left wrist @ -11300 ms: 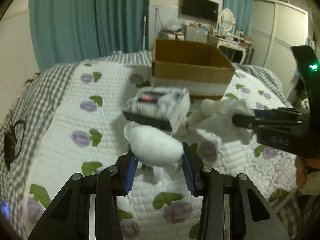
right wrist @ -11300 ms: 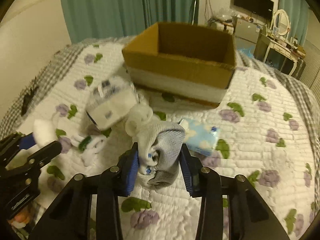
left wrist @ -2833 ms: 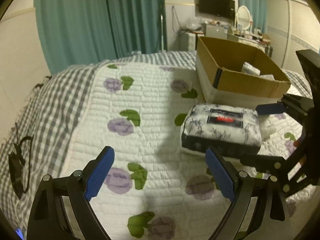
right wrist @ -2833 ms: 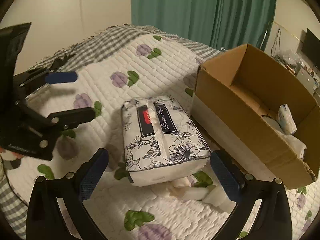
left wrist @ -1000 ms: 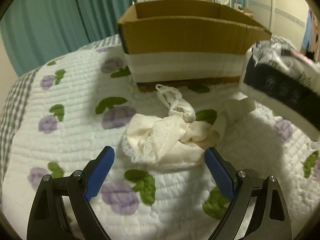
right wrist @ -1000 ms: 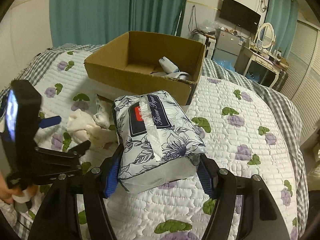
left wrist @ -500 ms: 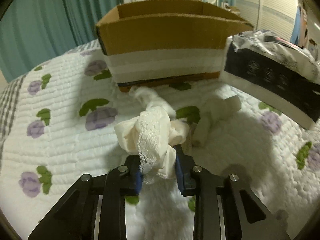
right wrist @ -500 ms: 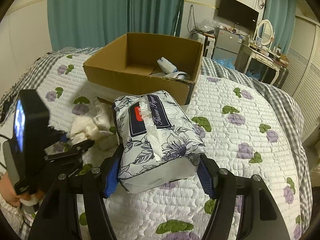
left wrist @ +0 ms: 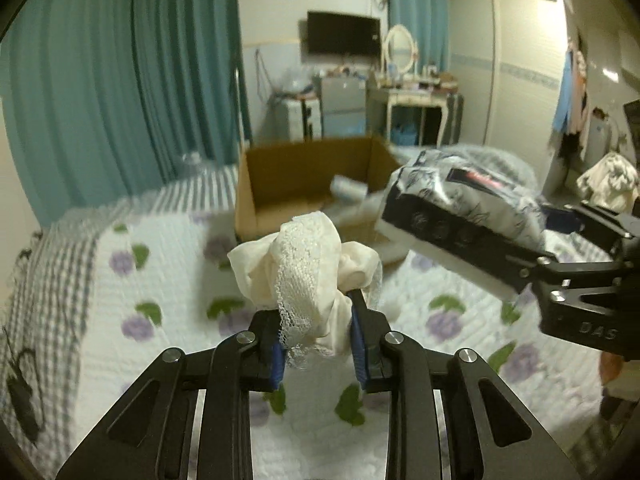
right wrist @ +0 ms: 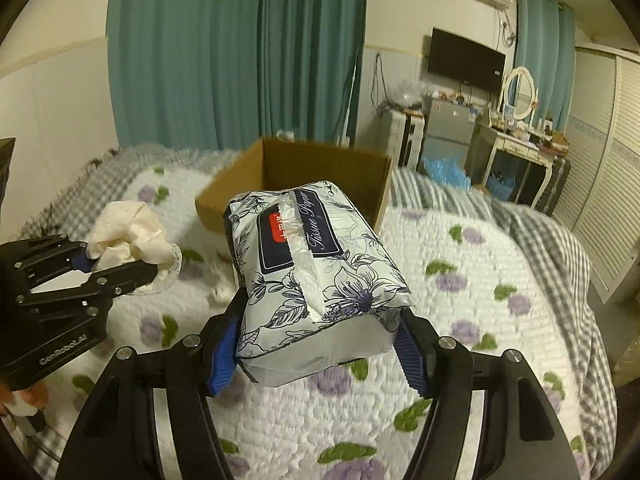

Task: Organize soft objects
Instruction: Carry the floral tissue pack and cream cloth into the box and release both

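Left gripper (left wrist: pixel 318 344) clamps the cream lace cloth (left wrist: pixel 308 268), lifted above the quilt (left wrist: pixel 160 264), box (left wrist: pixel 288 176) ahead. Right gripper (right wrist: pixel 316 348) squeezes the tissue pack (right wrist: pixel 316 268) just short of the box (right wrist: pixel 288 168); each should clear the rim before letting go.

Open box top, both grippers loaded and side by side

The cardboard box (right wrist: pixel 296 184) stands open-topped on the quilt (right wrist: pixel 460 320); a few small things lie at its bottom, with room above them. The tissue pack (right wrist: pixel 316 276) in the right gripper (right wrist: pixel 316 356) hangs just before its near wall, beside the cloth bundle (left wrist: pixel 308 272) in the left gripper (left wrist: pixel 318 350). Bare quilt lies either side.
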Available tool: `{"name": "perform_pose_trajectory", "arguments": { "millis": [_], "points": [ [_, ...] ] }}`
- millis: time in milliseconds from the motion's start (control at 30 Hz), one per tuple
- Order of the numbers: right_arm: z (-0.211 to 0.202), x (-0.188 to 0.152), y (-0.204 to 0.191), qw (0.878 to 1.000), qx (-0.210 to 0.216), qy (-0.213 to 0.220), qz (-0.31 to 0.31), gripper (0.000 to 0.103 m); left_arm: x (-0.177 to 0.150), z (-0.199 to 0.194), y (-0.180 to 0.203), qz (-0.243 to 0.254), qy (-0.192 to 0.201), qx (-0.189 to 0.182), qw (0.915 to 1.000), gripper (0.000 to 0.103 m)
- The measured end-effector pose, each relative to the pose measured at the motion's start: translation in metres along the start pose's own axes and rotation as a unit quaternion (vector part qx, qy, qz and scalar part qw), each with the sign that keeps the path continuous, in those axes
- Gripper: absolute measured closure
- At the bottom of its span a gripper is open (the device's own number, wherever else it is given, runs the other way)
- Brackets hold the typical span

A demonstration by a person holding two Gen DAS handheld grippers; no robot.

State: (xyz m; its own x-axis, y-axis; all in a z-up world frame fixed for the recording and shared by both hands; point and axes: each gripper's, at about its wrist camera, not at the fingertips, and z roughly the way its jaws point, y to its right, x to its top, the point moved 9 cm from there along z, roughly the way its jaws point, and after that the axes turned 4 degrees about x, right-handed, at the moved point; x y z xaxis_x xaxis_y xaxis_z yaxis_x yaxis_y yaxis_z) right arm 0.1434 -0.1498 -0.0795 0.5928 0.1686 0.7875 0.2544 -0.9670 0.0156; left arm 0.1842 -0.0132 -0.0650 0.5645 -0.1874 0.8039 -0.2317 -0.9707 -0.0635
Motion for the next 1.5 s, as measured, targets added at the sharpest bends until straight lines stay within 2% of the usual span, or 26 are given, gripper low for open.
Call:
{"name": "perform_pose_trajectory", "arguments": {
  "millis": [133, 267, 333, 433, 500, 567, 600, 633, 700, 767, 833, 933, 1033, 1233, 1400, 1500],
  "points": [
    [-0.013, 0.035, 0.006, 1.0, -0.001, 0.031, -0.001, 0.037, 0.034, -0.004, 0.0, 0.009, 0.026, 0.006, 0.9996, 0.077],
    [-0.019, 0.084, 0.013, 0.998, -0.005, 0.069, -0.013, 0.037, 0.069, 0.013, -0.005, 0.012, 0.032, 0.024, 0.9991, 0.076],
    [-0.013, 0.105, 0.016, 0.997, -0.004, 0.079, -0.017, 0.037, 0.082, 0.03, -0.007, 0.009, 0.029, 0.031, 0.9991, 0.074],
    [0.009, 0.129, 0.021, 0.997, -0.003, 0.08, -0.017, 0.037, 0.095, 0.054, -0.012, 0.01, 0.042, 0.06, 0.9973, 0.073],
    [0.031, 0.138, 0.025, 0.997, -0.002, 0.072, -0.013, 0.037, 0.096, 0.073, -0.013, 0.007, 0.038, 0.057, 0.9976, 0.072],
    [0.056, 0.14, 0.031, 0.998, -0.004, 0.06, -0.003, 0.037, 0.092, 0.091, -0.014, 0.003, 0.025, 0.052, 0.9983, 0.051],
    [0.068, 0.14, 0.034, 0.998, -0.002, 0.055, 0.005, 0.037, 0.089, 0.099, -0.016, -0.004, 0.03, 0.058, 0.9979, 0.03],
    [0.081, 0.138, 0.034, 0.999, 0.005, 0.051, 0.012, 0.036, 0.087, 0.102, -0.017, -0.009, 0.035, 0.059, 0.9976, 0.019],
    [0.103, 0.133, 0.033, 0.999, 0.018, 0.045, 0.012, 0.029, 0.081, 0.111, -0.019, -0.002, 0.037, 0.072, 0.9967, 0.016],
    [0.118, 0.126, 0.036, 0.998, 0.032, 0.052, 0.033, 0.009, 0.076, 0.119, -0.018, 0.006, 0.033, 0.079, 0.9963, 0.016],
    [0.124, 0.12, 0.04, 0.995, 0.052, 0.07, 0.058, 0.004, 0.071, 0.122, -0.017, 0.009, 0.027, 0.08, 0.9964, 0.016],
    [0.124, 0.114, 0.047, 0.995, 0.041, 0.068, 0.062, 0.004, 0.069, 0.115, -0.018, 0.011, 0.031, 0.086, 0.9958, 0.016],
    [0.106, 0.119, 0.053, 0.995, 0.023, 0.086, 0.046, 0.004, 0.066, 0.098, -0.022, -0.003, 0.036, 0.083, 0.9959, 0.016],
    [0.051, 0.122, 0.058, 0.992, 0.01, 0.121, 0.027, 0.002, 0.06, 0.034, -0.044, -0.036, 0.064, 0.088, 0.9934, 0.015],
    [0.009, 0.1, 0.049, 0.992, -0.002, 0.125, 0.007, 0.001, 0.051, -0.023, -0.052, -0.044, 0.085, 0.105, 0.9898, 0.01],
    [-0.003, 0.077, 0.038, 0.994, 0.016, 0.11, 0.02, 0.001, 0.042, -0.039, -0.051, -0.039, 0.081, 0.111, 0.9898, 0.01]
  ]
}}
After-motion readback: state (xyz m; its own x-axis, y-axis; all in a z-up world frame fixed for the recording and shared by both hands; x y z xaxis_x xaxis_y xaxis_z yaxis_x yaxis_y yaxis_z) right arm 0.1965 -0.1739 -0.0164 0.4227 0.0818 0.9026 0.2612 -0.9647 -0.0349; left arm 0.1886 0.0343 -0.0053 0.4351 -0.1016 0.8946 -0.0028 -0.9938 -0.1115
